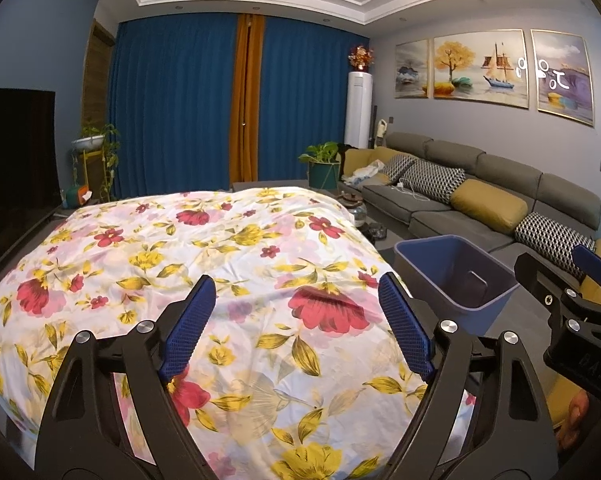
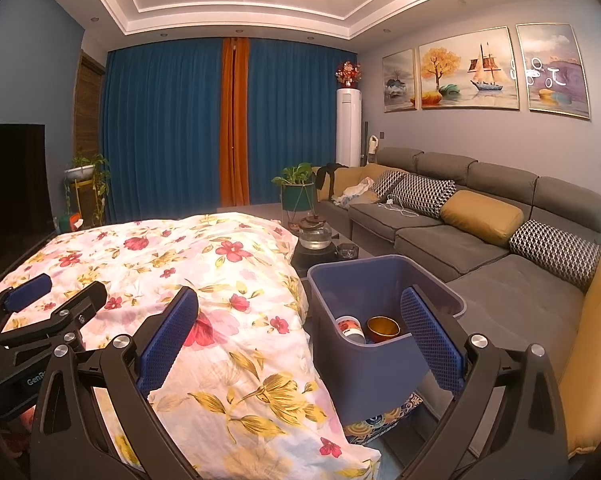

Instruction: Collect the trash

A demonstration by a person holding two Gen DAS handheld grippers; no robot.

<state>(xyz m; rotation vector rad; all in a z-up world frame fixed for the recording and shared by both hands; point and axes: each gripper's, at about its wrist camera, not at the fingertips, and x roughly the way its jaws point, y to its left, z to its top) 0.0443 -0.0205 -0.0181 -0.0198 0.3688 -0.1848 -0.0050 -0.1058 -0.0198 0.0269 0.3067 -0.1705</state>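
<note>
**Both grippers empty above the flowered cloth, bin waiting at the right**

The left gripper (image 1: 296,320) hangs in the lower middle of the left wrist view, its blue ribbed pads spread wide with nothing between them. The right gripper (image 2: 300,338) stands the same way in the lower part of the right wrist view: wide apart and empty.

Under both lies a white cloth with red and yellow flowers (image 1: 204,264), which covers a table. No loose trash shows on it. The blue-grey plastic bin (image 2: 380,356) sits in the lower right of the right wrist view, just beside the cloth edge, near the long grey sofa (image 2: 452,240). Inside it lie a printed paper cup (image 2: 350,328) and a small golden bowl (image 2: 382,329), so the collecting seems nearly done.

The risk is probably the hanging cloth: a pad catching it could drag it toward the bin. A careless swing could also knock the bin or the glass teapot (image 2: 315,234) behind it.
</note>
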